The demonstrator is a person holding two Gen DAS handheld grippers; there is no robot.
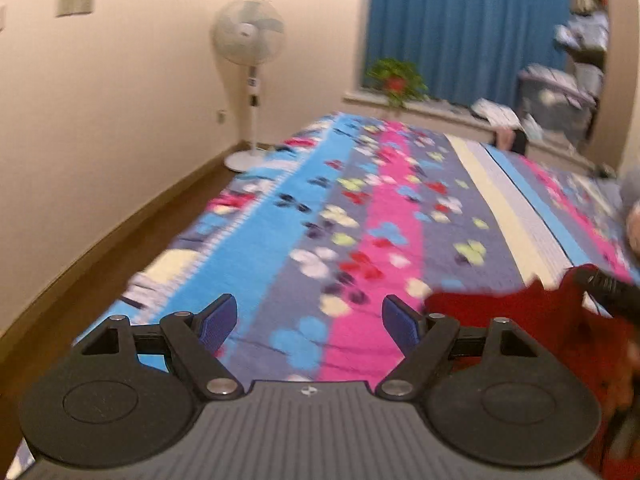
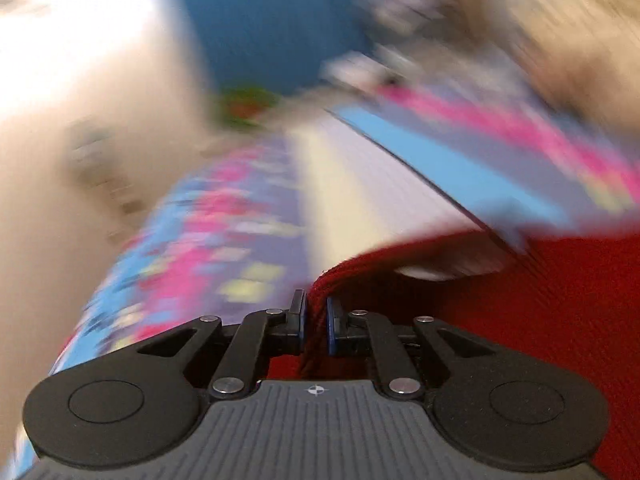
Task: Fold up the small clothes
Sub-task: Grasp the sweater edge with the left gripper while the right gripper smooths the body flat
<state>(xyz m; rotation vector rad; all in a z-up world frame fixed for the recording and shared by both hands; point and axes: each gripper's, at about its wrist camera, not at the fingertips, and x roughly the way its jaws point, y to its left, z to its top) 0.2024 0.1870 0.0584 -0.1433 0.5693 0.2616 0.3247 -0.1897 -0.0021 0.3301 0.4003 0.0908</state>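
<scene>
A red knitted garment (image 2: 540, 300) hangs to the right in the right wrist view, its ribbed edge running between the blue pads. My right gripper (image 2: 315, 322) is shut on that edge. The same red garment (image 1: 520, 320) shows at the lower right of the left wrist view, with a dark gripper part (image 1: 608, 290) above it. My left gripper (image 1: 310, 322) stands open over the flowered bedspread (image 1: 320, 220), nothing between its fingers, the garment just right of its right pad (image 1: 400, 322).
The bed fills the middle of both views. A standing fan (image 1: 249, 64) is by the left wall, wooden floor beside it. A potted plant (image 1: 396, 80) sits on the sill before a blue curtain (image 1: 460, 28). Piled bedding (image 1: 556, 92) lies far right.
</scene>
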